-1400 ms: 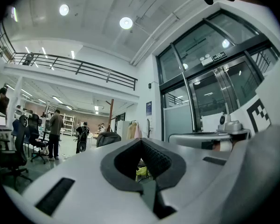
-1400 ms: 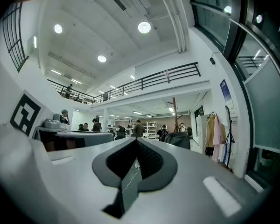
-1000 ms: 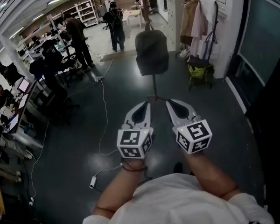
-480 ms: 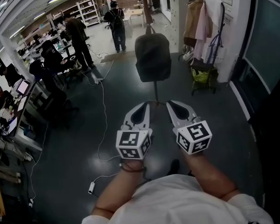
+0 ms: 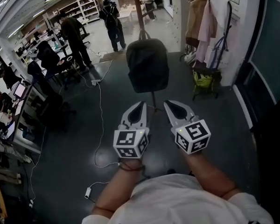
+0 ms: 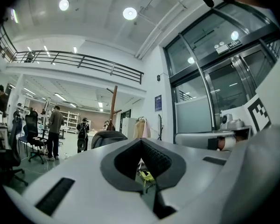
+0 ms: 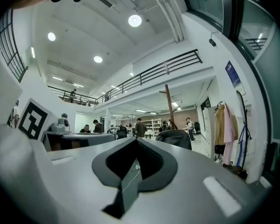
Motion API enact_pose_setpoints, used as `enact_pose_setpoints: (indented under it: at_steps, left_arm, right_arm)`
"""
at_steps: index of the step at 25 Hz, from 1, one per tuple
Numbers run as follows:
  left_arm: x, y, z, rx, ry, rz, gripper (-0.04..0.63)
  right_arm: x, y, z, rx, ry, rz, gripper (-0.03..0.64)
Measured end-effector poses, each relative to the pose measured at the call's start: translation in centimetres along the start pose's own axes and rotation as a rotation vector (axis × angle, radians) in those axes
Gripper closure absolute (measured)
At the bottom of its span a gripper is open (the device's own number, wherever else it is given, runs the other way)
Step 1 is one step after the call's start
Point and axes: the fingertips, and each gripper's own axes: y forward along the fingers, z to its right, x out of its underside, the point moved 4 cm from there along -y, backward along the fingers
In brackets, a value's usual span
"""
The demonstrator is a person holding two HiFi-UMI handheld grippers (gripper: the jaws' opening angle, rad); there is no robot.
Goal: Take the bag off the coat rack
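A dark grey backpack (image 5: 147, 71) hangs by its top loop on a wooden coat rack (image 5: 138, 10) straight ahead of me. My left gripper (image 5: 143, 104) and right gripper (image 5: 170, 103) are held side by side just short of the bag's lower edge, touching nothing. Both are shut with nothing between their fingertips. In the left gripper view the backpack (image 6: 107, 136) and the rack pole (image 6: 113, 106) show beyond the left gripper (image 6: 141, 140). In the right gripper view the backpack (image 7: 173, 136) sits under the rack pole (image 7: 169, 106), past the right gripper (image 7: 136, 139).
Coats (image 5: 203, 17) hang on the right wall above a stool with a yellow-green bag (image 5: 203, 80). Two people (image 5: 74, 31) stand beyond the rack, and others sit at desks (image 5: 18, 106) on the left. A white cable (image 5: 100, 125) runs across the dark floor.
Both grippers have come nearer to the backpack, which now looks larger and lower in the head view. Their jaws stay shut.
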Motion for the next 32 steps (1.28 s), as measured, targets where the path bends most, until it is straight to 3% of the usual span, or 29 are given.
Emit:
enact_pose_setpoints:
  at_steps: [5, 16, 23, 32]
  left_arm:
    - [0.4, 6.4, -0.8, -0.020, -0.007, -0.005, 0.589]
    - [0.3, 17.5, -5.8, -0.025, -0.022, 0.011, 0.589]
    - [-0.7, 26.0, -12.1, 0.023, -0.021, 0.020, 0.589]
    - [-3.3, 36.6, -23.3, 0.122, -0.012, 0.006, 0.589]
  right_arm:
    - [-0.6, 3.7, 5.7, -0.021, -0.001, 0.006, 0.615]
    - [-1.3, 13.5, 13.3, -0.043, -0.034, -0.005, 0.614]
    - [-1.6, 22.7, 17.1, -0.010, -0.058, -0.016, 0.614]
    - [-2.8, 37.4, 21.2, 0.076, -0.071, -0.019, 0.612]
